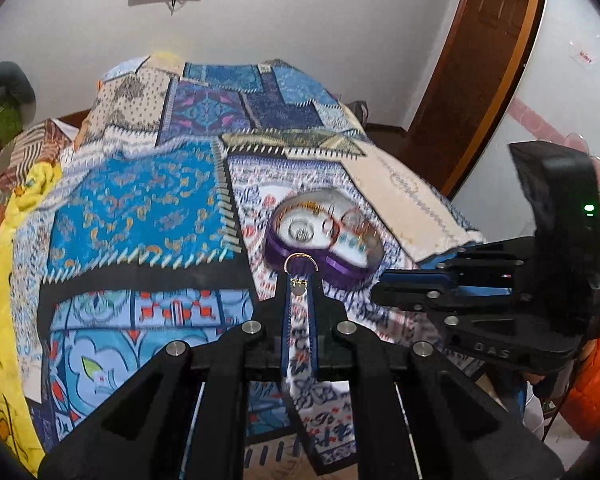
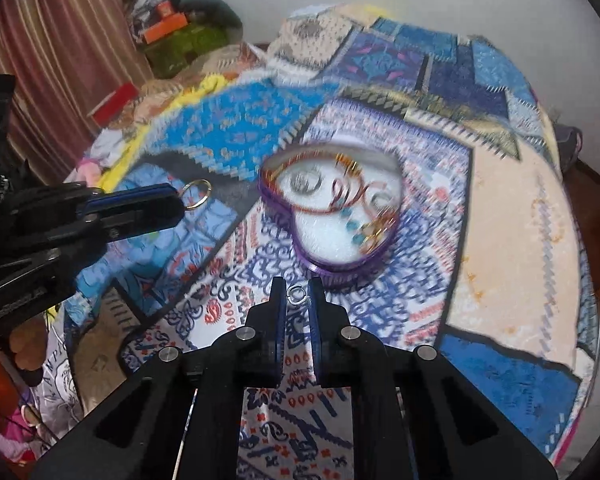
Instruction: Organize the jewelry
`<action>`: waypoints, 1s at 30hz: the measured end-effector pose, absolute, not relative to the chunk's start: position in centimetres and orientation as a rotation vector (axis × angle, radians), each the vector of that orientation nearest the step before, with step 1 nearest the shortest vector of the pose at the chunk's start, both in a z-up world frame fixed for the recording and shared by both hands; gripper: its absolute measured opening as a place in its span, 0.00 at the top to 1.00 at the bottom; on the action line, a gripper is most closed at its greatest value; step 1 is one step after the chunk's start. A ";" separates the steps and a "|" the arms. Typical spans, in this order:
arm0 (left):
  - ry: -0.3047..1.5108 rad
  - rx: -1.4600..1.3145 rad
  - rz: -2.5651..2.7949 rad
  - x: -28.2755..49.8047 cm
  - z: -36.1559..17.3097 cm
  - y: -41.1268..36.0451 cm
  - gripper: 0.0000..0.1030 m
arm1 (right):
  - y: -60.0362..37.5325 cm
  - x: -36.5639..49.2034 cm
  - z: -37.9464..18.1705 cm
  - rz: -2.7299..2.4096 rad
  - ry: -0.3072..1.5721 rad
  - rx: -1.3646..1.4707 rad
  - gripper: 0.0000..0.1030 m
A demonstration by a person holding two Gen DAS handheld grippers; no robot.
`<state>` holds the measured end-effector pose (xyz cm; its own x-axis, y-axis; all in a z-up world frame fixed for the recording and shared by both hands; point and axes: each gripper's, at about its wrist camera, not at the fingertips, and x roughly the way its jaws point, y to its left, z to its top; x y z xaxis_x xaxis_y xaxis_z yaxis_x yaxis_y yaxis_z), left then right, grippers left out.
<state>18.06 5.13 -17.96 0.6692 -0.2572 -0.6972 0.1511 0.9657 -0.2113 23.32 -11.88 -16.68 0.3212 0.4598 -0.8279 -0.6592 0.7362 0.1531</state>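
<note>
A purple heart-shaped jewelry box [image 1: 324,236] [image 2: 332,208] lies open on the patchwork cloth, holding bangles, rings and blue-beaded pieces on white padding. My left gripper [image 1: 300,276] is shut on a gold hoop earring [image 1: 299,258], held just short of the box's near rim; it also shows in the right wrist view [image 2: 176,200] with the hoop [image 2: 198,194] left of the box. My right gripper [image 2: 298,292] is shut on a small silver ring [image 2: 297,293] just in front of the box; in the left wrist view [image 1: 384,284] it sits to the box's right.
The patchwork cloth [image 1: 140,200] covers a round table [image 2: 592,320]. A wooden door [image 1: 480,60] stands at the right. Curtains [image 2: 60,40] and cluttered boxes [image 2: 172,24] lie behind the table at left. A white wall is at the back.
</note>
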 end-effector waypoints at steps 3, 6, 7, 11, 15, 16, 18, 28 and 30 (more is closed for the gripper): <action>0.782 -0.131 -0.236 18.6 -17.0 4.8 0.94 | -12.7 23.4 -14.6 0.729 0.941 -0.202 0.91; 0.758 -0.121 -0.241 19.3 -16.1 4.5 0.94 | -13.1 23.9 -13.1 0.706 0.893 -0.183 0.91; 0.753 -0.120 -0.242 19.4 -15.9 4.5 0.94 | -13.2 24.1 -12.7 0.703 0.881 -0.176 0.91; 0.741 -0.115 -0.251 20.5 -15.6 4.0 0.94 | -13.2 25.1 -12.2 0.688 0.855 -0.156 0.91; 0.756 -0.110 -0.267 21.8 -16.1 3.5 0.94 | -12.7 25.5 -12.9 0.694 0.865 -0.149 0.91; 0.759 -0.109 -0.271 21.9 -16.2 3.4 0.94 | -12.8 25.6 -13.0 0.696 0.868 -0.149 0.91; 0.775 -0.109 -0.280 22.5 -16.8 3.2 0.94 | -12.5 25.8 -13.7 0.701 0.882 -0.150 0.91; 0.850 -0.135 -0.317 24.2 -19.5 2.8 0.94 | -12.1 26.5 -15.9 0.730 0.947 -0.150 0.91; 0.859 -0.135 -0.320 24.3 -19.8 2.8 0.94 | -12.0 26.6 -16.3 0.733 0.959 -0.161 0.91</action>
